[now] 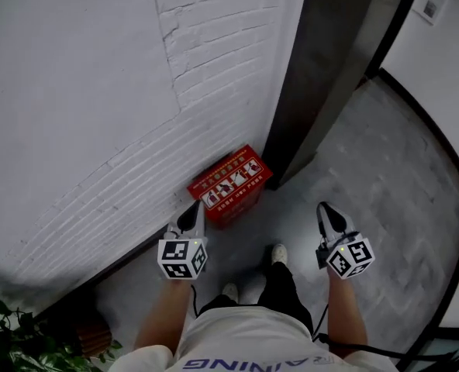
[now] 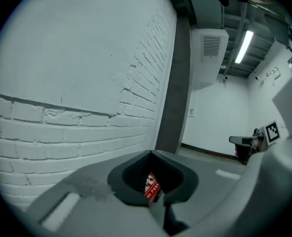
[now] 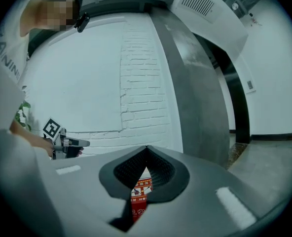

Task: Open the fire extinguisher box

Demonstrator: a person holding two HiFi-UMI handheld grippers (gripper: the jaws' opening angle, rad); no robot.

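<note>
The red fire extinguisher box [image 1: 229,184] stands on the floor against the white brick wall, its lid with picture labels down. My left gripper [image 1: 194,210] hovers just in front of the box's left front corner, jaws shut and empty. Further right, my right gripper [image 1: 324,209] is over bare floor, also shut and holding nothing. Through the notch between the jaws in the left gripper view, a sliver of the box [image 2: 151,185] shows. The right gripper view shows the box [image 3: 141,194] the same way, with the left gripper [image 3: 76,143] at its left side.
A dark grey pillar [image 1: 322,76] rises just right of the box. The white brick wall [image 1: 98,130] fills the left. A potted plant [image 1: 20,343] stands at the bottom left. The person's shoes [image 1: 278,254] are on the grey floor between the grippers.
</note>
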